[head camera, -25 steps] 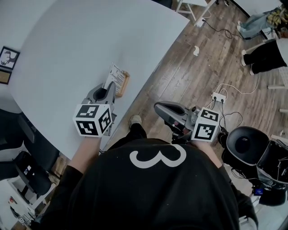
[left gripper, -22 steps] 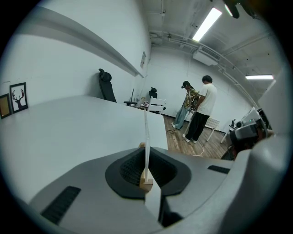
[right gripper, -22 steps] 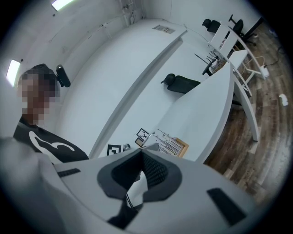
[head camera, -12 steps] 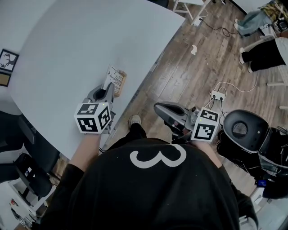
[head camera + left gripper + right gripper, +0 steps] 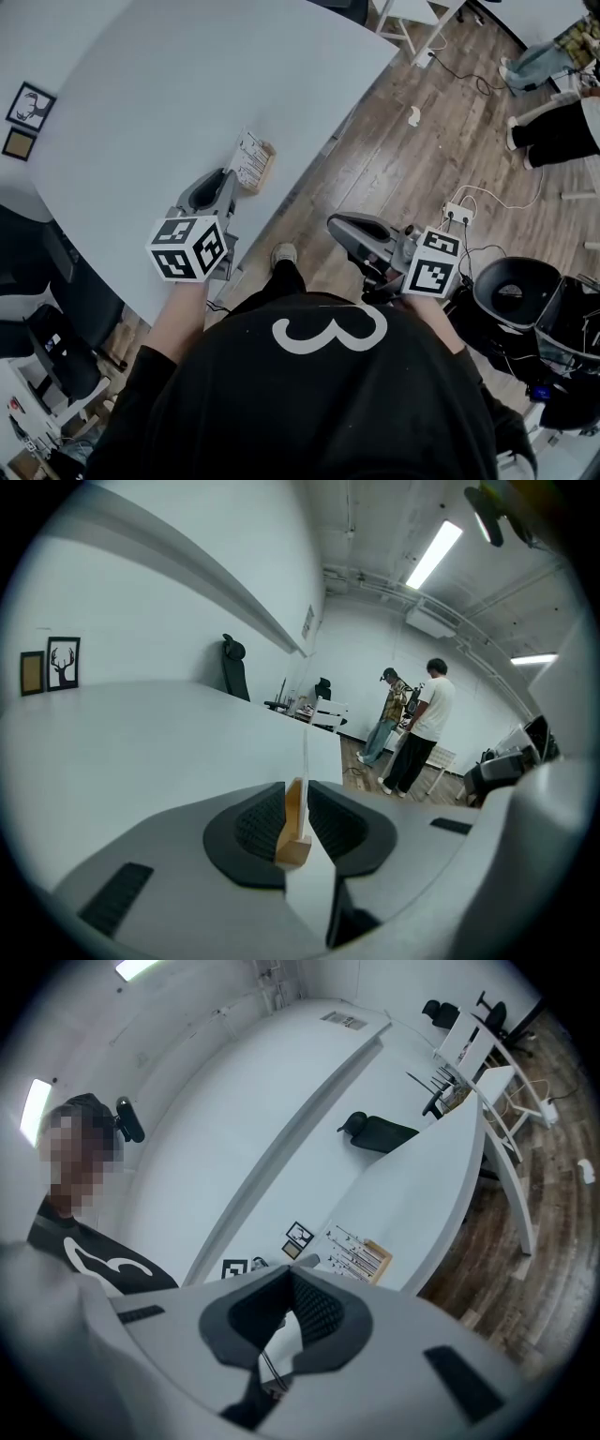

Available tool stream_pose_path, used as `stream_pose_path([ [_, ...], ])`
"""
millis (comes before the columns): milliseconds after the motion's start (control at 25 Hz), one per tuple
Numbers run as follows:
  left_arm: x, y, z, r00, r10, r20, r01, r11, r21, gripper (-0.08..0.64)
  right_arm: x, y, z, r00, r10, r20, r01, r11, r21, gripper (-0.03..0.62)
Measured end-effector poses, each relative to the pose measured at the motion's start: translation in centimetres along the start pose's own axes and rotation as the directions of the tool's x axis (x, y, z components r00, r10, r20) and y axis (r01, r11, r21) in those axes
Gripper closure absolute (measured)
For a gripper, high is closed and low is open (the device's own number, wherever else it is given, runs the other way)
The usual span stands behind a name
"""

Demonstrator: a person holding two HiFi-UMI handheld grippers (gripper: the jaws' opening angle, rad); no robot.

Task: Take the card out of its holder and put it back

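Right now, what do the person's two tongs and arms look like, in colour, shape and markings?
The left tongs and right tongs are smooth grey plastic with dark ribbed pads. Each carries a white cube printed with black square markers: left cube, right cube. The person wears a black shirt with a white 3; its sleeves leave the forearms bare.

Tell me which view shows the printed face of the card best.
The right gripper view: the card faces the camera there, its print lines visible. The head view shows that face smaller. The left gripper view shows only its thin edge.
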State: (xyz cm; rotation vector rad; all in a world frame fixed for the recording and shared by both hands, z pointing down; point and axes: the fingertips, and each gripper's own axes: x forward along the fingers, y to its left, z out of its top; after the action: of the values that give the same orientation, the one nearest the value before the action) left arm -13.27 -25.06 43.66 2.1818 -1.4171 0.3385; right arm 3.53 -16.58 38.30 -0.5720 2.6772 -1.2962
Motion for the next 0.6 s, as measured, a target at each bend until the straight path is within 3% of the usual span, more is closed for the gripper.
stream_pose_path([
  [280,-5.6,-1.6,0.6,0.998,0.013,0.062,-0.009,0.998,-0.058,0.492,-0.8,3.0,-0.2,0.998,0.058,-0.019,-0.059,0.996,-0.06,0.581],
  [440,-9.0,-5.5,0.3,0.991,-0.094,0.098,0.103,0.991,-0.09,0.492,-1.5,5.0,-1.2,0.996,0.087,-0.037,-0.09,0.991,-0.096,0.581],
  [600,-12.7,-10.5,-0.2,0.963,-0.213,0.165,0.232,0.968,-0.1,0.497,-2.8,7.3,-2.8,0.992,0.11,-0.062,-0.117,0.985,-0.123,0.581],
])
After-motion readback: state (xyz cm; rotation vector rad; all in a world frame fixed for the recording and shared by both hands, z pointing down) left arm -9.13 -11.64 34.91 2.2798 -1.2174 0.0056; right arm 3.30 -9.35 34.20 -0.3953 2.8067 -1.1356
